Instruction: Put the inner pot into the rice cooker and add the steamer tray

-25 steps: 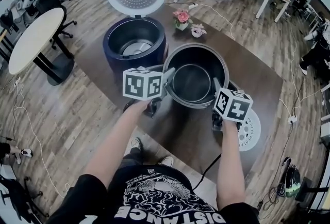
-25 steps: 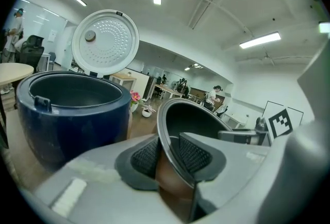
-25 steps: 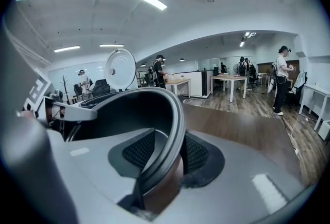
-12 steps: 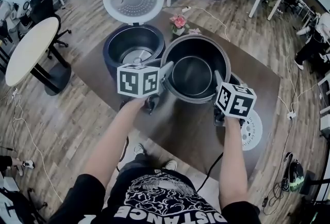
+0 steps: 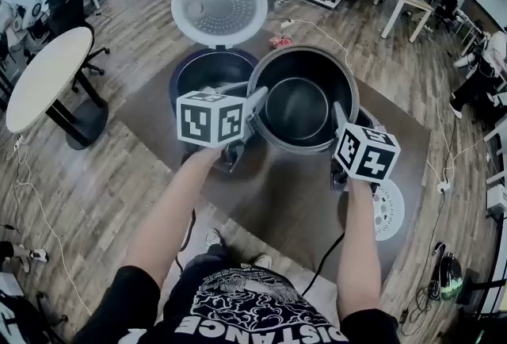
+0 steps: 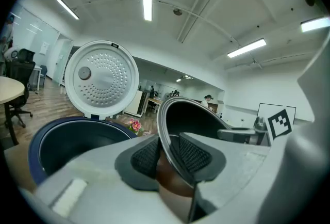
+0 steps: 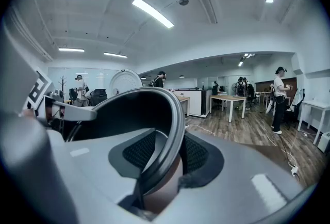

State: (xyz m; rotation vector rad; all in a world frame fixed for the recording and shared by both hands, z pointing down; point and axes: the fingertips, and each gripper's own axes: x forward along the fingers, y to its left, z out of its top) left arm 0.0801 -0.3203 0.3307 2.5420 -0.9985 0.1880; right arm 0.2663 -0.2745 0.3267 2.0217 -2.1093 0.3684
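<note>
The dark metal inner pot (image 5: 305,101) hangs in the air between my two grippers, just right of the rice cooker. My left gripper (image 5: 255,103) is shut on the pot's left rim (image 6: 164,135), one pad inside and one outside. Over the right rim (image 7: 172,140) my right gripper (image 5: 339,119) is shut the same way. The dark blue rice cooker (image 5: 207,74) stands open on the table, its white perforated lid (image 5: 219,5) raised behind it; its empty bowl (image 6: 77,138) shows in the left gripper view. The white steamer tray (image 5: 388,209) lies flat on the table at the right.
The brown table (image 5: 273,200) carries a small pink flower pot (image 5: 280,40) behind the inner pot. A black cable (image 5: 321,265) runs off the table's near edge. A round white table (image 5: 43,73) and office chairs stand to the left; desks and people are at the back.
Both grippers have lifted the inner pot off the table and carried it up and away from me, closer to the open cooker. The grips have not changed.
</note>
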